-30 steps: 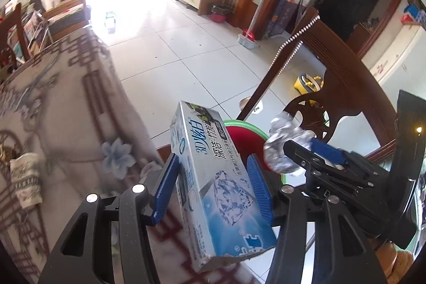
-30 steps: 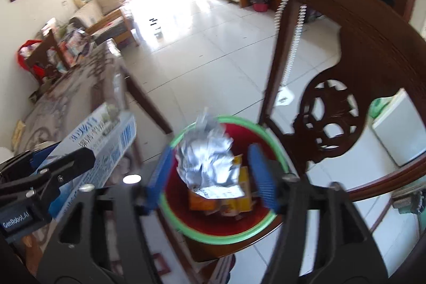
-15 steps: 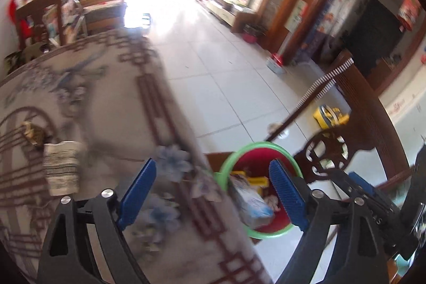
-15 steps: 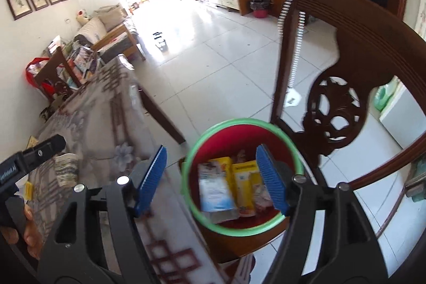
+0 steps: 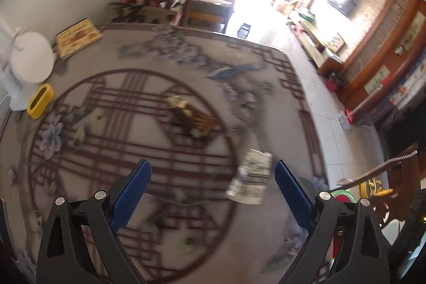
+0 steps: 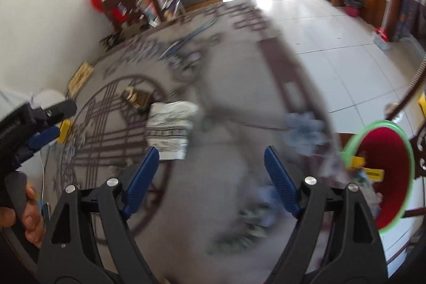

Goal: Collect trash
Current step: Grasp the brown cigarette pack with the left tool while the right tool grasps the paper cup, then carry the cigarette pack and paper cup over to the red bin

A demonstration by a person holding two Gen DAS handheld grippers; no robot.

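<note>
Both grippers, left gripper [image 5: 213, 189] and right gripper [image 6: 211, 178], gape wide and empty above the table [image 5: 111, 161]; crumpled wrapper [image 5: 251, 180] lies near

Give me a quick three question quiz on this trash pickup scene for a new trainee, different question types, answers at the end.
1. True or false: the left gripper holds a carton.
2. What lies nearest the right gripper? A) crumpled printed wrapper B) yellow box C) white fan
3. Fill in: the red bin has a ____ rim.

Key: 1 false, both grippers are open and empty. 2 A. 3 green.
</note>
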